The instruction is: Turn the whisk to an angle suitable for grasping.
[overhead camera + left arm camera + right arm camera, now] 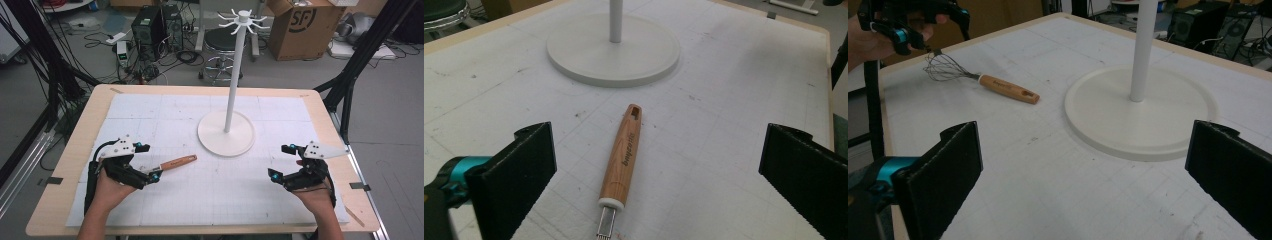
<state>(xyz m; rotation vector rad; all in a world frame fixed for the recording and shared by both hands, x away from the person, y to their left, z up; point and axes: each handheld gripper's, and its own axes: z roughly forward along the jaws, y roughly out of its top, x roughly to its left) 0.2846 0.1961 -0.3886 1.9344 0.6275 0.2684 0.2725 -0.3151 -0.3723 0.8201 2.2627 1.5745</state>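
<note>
A whisk with a wooden handle (177, 162) lies on the white mat, its handle (623, 155) pointing toward the white stand. Its wire head (944, 68) sits under my left gripper (148, 161), which is open around it with jaws wide apart. The left gripper (923, 22) also appears far off in the right gripper view. A white hanger stand has a round base (226, 134), a tall pole and hooks on top (242, 19). My right gripper (282, 161) stands open over bare mat, right of the base (1143, 112).
The white gridded mat (210, 195) covers a wooden table (60, 195). Beyond the far edge are a stool (225, 42), computer cases (150, 25), a cardboard box (300, 25) and cables on the floor. Black frame legs stand at both sides.
</note>
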